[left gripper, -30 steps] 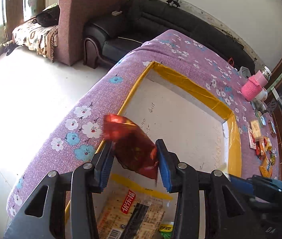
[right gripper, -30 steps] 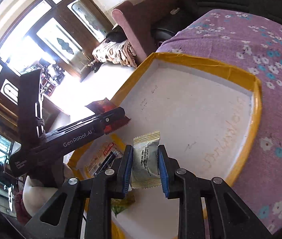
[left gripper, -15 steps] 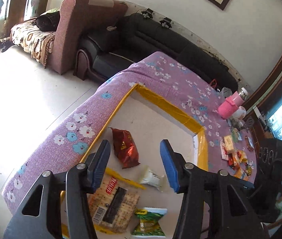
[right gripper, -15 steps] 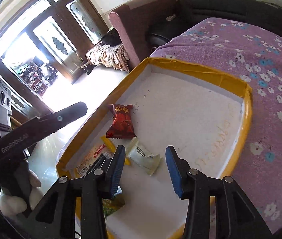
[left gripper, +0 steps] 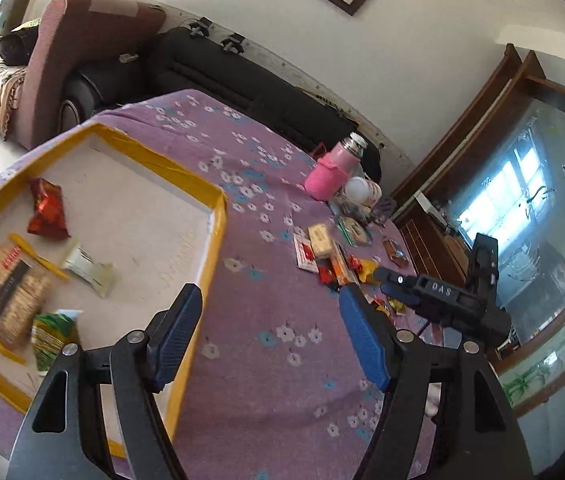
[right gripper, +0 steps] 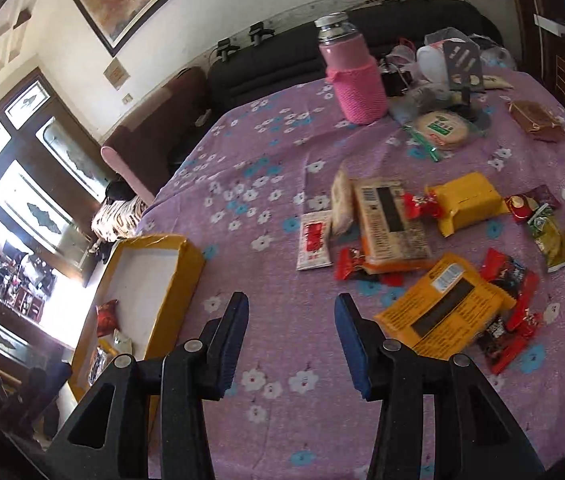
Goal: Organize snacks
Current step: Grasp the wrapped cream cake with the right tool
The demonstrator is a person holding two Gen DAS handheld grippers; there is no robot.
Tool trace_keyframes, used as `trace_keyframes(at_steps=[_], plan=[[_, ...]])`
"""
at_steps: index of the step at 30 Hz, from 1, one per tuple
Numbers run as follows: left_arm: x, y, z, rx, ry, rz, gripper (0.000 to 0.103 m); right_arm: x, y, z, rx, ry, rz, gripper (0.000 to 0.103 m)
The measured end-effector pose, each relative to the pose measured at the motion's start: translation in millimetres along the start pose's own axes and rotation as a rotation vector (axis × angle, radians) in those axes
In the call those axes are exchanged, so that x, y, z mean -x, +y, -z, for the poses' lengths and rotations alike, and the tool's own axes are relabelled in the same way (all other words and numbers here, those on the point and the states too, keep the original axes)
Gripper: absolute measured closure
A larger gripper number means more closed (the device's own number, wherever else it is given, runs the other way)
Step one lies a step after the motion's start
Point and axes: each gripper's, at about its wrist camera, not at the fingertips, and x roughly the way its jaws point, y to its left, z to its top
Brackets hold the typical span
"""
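A yellow-rimmed white tray point(left gripper: 218, 216) lies on the purple flowered table. In it are a red packet point(left gripper: 47, 210), a pale packet point(left gripper: 86, 266), a cracker pack point(left gripper: 6, 290) and a green packet point(left gripper: 52, 336). My left gripper point(left gripper: 270, 332) is open and empty, above the table just right of the tray. My right gripper point(right gripper: 290, 340) is open and empty, above the cloth between the tray point(right gripper: 186, 272) and a pile of loose snacks point(right gripper: 422, 240). The right gripper's body point(left gripper: 442, 300) shows over that pile point(left gripper: 334, 256) in the left wrist view.
A pink-sleeved flask point(right gripper: 354, 76), cups and bags point(right gripper: 442, 64) stand at the table's far end. A round wafer pack point(right gripper: 442, 128) and a brown packet point(right gripper: 538, 120) lie near them. Sofas point(left gripper: 210, 72) stand beyond the table.
Both grippers let go of their packets, the red one and the pale one, which now lie in the tray. Both grippers have swung right, away from the tray toward the snack pile.
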Motion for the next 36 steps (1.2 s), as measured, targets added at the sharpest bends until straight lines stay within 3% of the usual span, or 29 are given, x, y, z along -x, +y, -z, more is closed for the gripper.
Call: trace_keyframes(at_steps=[6, 13, 18, 21, 24, 29, 31, 33, 36], plan=[[-16.7, -25.5, 11.7, -0.076, 0.058, -0.021, 0.032, -41.5, -10.5, -32.5, 0.013, -0.013, 0.071, 0.055], [-16.2, -12.3, 9.9, -0.052, 0.056, -0.068, 0.032, -118.1, 10.7, -50.4, 0.084, 0.098, 0.072, 0.056], [-20.4, -3.6, 10.8, -0.033, 0.070, -0.076, 0.032, -161.2, 23.5, -45.8, 0.115, 0.157, 0.195, 0.062], [-21.5, -2.2, 12.7, -0.037, 0.077, -0.075, 0.032, -164.4, 25.6, -46.8, 0.102, 0.138, 0.255, 0.076], [-22.8, 0.3, 12.9, -0.028, 0.080, -0.069, 0.032, -157.8, 28.5, -39.1, 0.099, 0.160, 0.251, 0.078], [-26.5, -1.0, 12.8, -0.034, 0.089, -0.051, 0.032, -131.4, 36.9, 6.0, 0.075, 0.313, 0.064, 0.074], [-28.6, -1.8, 14.4, -0.035, 0.096, -0.044, 0.032, -110.4, 41.2, 15.8, 0.094, 0.315, -0.029, 0.075], [-31.3, -2.6, 16.2, -0.032, 0.103, -0.038, 0.032, -88.3, 38.4, 7.3, 0.100, 0.243, -0.043, 0.073], [-35.5, -7.2, 19.8, -0.037, 0.119, -0.028, 0.032, -69.2, 21.5, -25.4, 0.115, 0.067, 0.078, 0.064]])
